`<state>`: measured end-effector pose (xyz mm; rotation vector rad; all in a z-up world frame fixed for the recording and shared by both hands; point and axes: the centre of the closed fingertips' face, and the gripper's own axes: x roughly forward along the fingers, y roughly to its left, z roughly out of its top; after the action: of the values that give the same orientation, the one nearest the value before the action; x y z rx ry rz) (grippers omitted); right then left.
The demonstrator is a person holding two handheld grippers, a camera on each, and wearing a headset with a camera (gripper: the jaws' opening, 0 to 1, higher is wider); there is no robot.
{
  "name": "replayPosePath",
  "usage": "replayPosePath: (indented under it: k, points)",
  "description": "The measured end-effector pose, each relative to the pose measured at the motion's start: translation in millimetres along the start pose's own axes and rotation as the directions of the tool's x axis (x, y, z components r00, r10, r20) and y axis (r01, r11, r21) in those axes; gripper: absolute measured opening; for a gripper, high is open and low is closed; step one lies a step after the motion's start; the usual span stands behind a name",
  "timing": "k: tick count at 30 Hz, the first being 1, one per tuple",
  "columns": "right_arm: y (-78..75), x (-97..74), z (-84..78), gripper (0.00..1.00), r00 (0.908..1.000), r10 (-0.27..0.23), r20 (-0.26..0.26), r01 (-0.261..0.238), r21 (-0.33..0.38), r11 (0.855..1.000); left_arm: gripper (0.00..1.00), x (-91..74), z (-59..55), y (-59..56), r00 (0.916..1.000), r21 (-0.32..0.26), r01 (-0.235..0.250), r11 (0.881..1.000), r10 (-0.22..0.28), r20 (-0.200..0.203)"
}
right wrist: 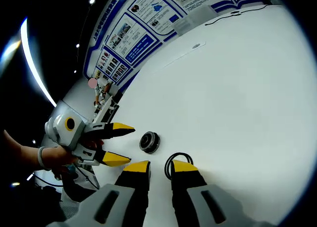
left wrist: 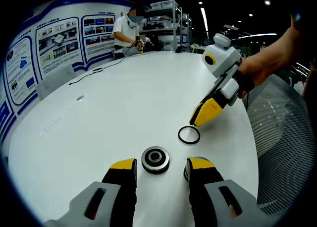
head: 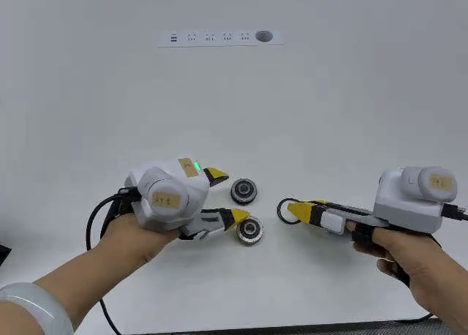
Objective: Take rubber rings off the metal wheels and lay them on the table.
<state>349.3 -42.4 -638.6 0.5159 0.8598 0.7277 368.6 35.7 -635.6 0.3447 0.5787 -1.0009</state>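
Your left claw point(head: 227, 196) is released, jaws wide, low and left of centre in the head view. One wheel point(head: 244, 191) sits just beyond its tips, between them. The other wheel point(head: 250, 230) lies just beside the lower tip. Your right claw point(head: 300, 212), at lower right, has its jaws only slightly parted and grips nothing. A ring point(head: 278, 211) lies flat on the tabletop point(head: 329, 115) at that claw's tip, right of both wheels.
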Motion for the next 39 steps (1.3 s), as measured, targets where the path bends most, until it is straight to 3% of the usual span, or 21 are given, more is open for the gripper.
replayPosePath:
  k: [14,39]
  points:
    - [0.6,3.3,-1.9,0.17,0.9999,0.01,-0.006,-0.01,0.009,1.0,0.26,14.9,-0.4,5.6,0.9991,0.005,0.0,1.0,0.0,-0.042]
    - [4.0,9.3,3.6,0.16,0.9996,0.027,0.004,-0.027,0.023,0.999,0.13,22.9,-5.0,8.7,0.9974,0.019,0.01,1.0,-0.008,-0.072]
